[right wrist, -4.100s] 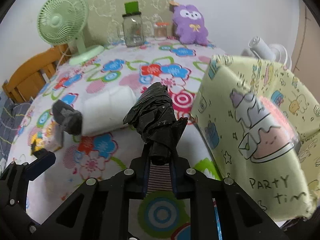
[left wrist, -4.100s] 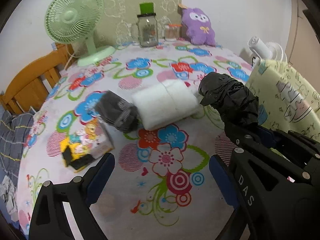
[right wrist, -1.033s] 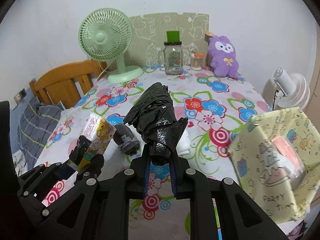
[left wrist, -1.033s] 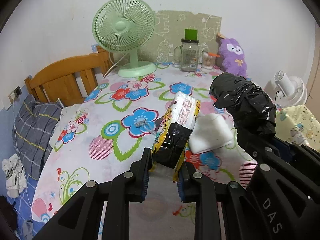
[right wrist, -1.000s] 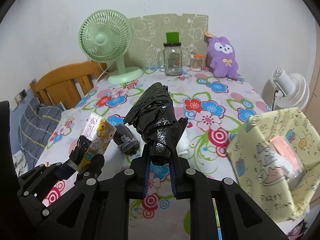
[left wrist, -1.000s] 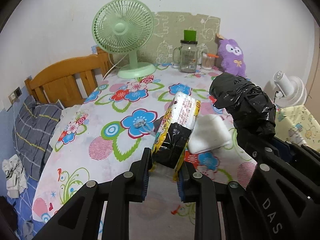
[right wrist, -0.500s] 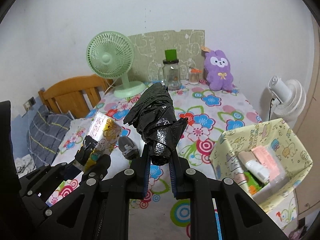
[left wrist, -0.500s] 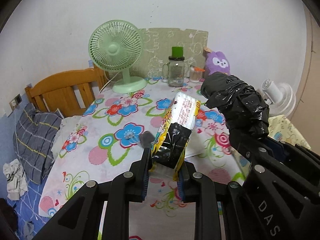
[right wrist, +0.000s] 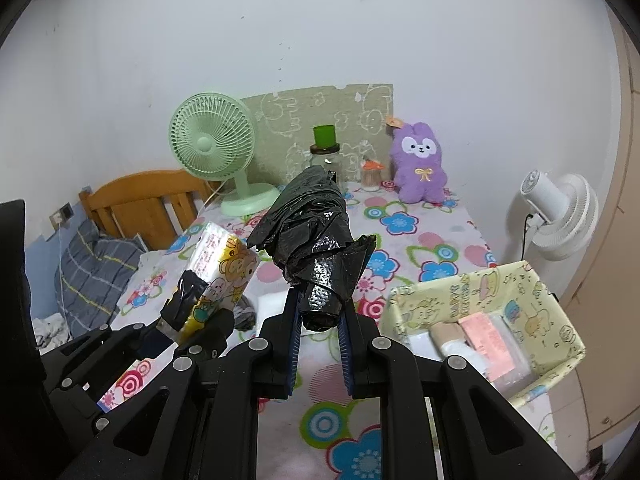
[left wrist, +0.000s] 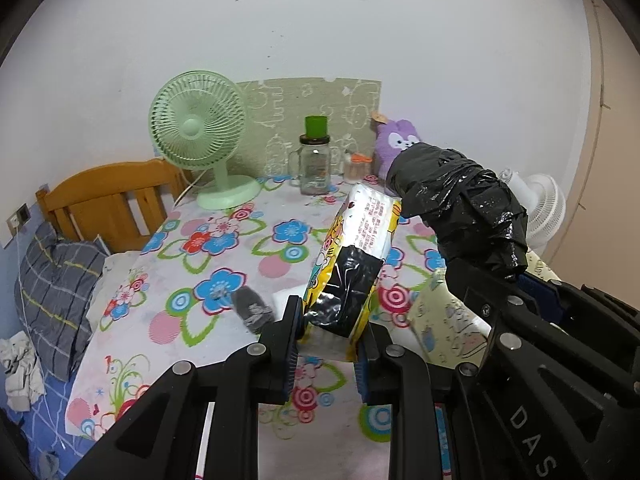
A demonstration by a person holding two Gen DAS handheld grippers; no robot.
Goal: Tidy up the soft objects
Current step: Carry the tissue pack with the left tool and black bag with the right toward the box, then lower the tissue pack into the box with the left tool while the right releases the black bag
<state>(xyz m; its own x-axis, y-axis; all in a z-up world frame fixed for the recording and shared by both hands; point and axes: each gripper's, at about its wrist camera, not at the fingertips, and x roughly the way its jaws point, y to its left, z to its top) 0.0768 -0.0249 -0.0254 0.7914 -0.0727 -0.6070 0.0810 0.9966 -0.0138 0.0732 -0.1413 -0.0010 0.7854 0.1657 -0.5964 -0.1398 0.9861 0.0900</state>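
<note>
While the left tongs (left wrist: 326,344) pinch a yellow cartoon-printed tissue pack (left wrist: 352,264) by its lower end, the right tongs (right wrist: 320,330) clamp a crumpled black plastic bundle (right wrist: 316,236), both held above the flowered bench (right wrist: 420,240). On it lie a grey sock roll (left wrist: 252,311) and a white pad (left wrist: 280,300), beside the yellow fabric box (right wrist: 480,292).

Soft, even indoor light fills both fisheye views, casting only faint shadows on the flowered tablecloth (left wrist: 240,248). Small glints shine on the crumpled black plastic bundle (right wrist: 316,236). Straight lines bow near the dark, vignetted corners. Focus is mostly sharp, with little blur.
</note>
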